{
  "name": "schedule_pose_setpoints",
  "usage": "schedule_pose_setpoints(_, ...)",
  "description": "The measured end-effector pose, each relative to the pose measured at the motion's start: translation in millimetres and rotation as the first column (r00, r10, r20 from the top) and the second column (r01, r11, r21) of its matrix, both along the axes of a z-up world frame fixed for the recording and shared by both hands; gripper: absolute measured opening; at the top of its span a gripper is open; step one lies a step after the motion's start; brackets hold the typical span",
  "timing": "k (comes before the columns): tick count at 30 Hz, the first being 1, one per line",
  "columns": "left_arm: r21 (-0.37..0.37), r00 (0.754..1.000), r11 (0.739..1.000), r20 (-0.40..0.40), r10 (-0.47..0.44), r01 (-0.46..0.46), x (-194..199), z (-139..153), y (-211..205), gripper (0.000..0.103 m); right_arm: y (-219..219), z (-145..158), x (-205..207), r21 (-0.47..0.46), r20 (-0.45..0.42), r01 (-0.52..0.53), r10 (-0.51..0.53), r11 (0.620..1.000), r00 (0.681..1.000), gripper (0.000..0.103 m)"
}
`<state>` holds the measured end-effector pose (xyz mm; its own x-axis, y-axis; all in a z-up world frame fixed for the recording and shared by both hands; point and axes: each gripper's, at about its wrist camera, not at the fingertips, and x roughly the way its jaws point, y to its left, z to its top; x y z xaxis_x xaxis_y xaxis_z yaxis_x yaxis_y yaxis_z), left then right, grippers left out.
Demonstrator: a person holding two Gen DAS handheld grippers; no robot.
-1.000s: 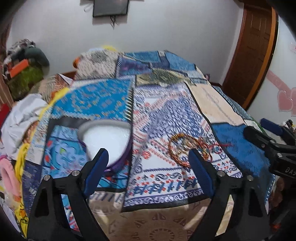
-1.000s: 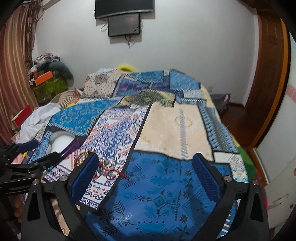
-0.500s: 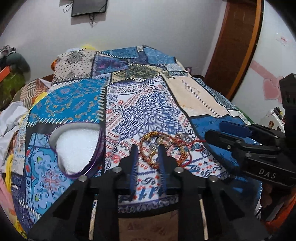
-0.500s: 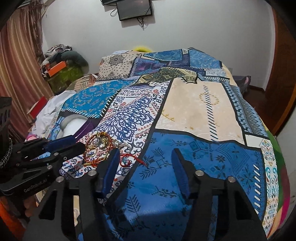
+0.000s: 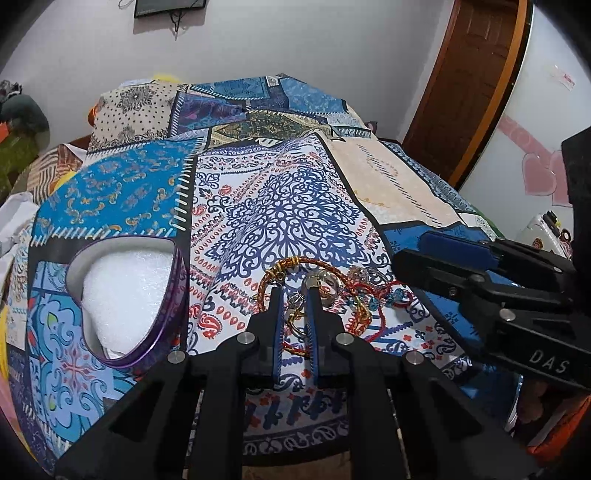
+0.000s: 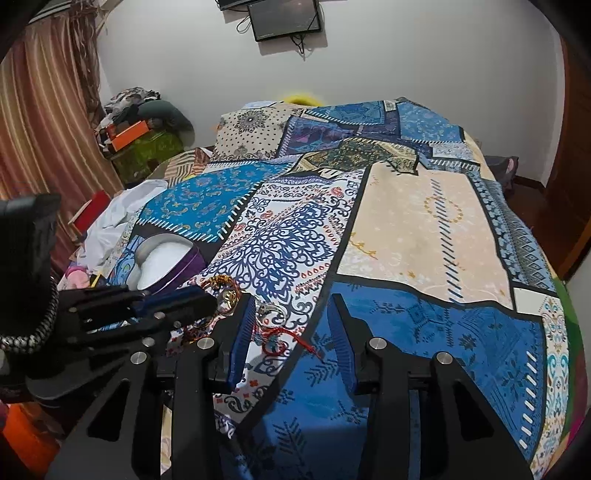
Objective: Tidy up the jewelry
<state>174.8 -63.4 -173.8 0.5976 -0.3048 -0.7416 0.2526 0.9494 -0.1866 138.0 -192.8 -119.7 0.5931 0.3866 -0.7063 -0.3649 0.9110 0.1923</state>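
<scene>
A tangle of jewelry [image 5: 332, 291] lies on the patchwork bedspread: a gold and red bangle [image 5: 291, 263], rings, beads and a red thread bracelet [image 6: 280, 338]. A purple heart-shaped tin [image 5: 129, 295] with white foam inside sits to its left. My left gripper [image 5: 293, 295] is nearly closed, its narrow gap over the near edge of the pile around a small gold piece [image 5: 295, 317]. My right gripper [image 6: 291, 302] is partly open and empty, just right of the pile; it shows side-on in the left wrist view [image 5: 476, 273].
The patchwork bedspread [image 6: 424, 221] covers a bed. Clothes and boxes are heaped at the left [image 6: 140, 122]. A wooden door [image 5: 476, 85] stands at the right, a screen [image 6: 284, 16] hangs on the back wall.
Both grippers narrowed from wide open. The left one closed almost fully and moved forward onto the jewelry pile. The right one moved in beside the pile.
</scene>
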Motion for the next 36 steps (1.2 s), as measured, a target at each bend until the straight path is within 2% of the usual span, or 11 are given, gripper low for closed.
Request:
schedule_pose_setpoints(3, -0.014, 1.0, 1.0, -0.006, 0.003, -0.003, 2.1, -1.8, 1.1, 0.011, 3.6, -2.8, 3.1, 0.009, -0.013, -0.012, 0.012, 1.0, 1.0, 0.036)
schedule_pose_setpoints(14, -0.013, 1.0, 1.0, -0.001, 0.007, -0.007, 4.2, -4.9, -1.0, 0.011, 14.0, -18.1, 12.5, -0.009, -0.077, -0.053, 0.052, 0.999, 0.996, 0.019)
schedule_pose_setpoints(24, -0.006, 1.0, 1.0, 0.026, 0.007, -0.007, -5.5, 7.0, -3.6, 0.008, 6.0, -11.4, 9.0, 0.027, -0.061, -0.029, 0.03, 0.999, 0.998, 0.019)
schedule_pose_setpoints(36, -0.031, 0.994, 0.999, 0.103, 0.025, -0.022, -26.4, 45.0, 5.2, 0.008, -4.2, 14.5, -1.6, 0.038, -0.001, 0.012, -0.012, 0.999, 1.0, 0.019)
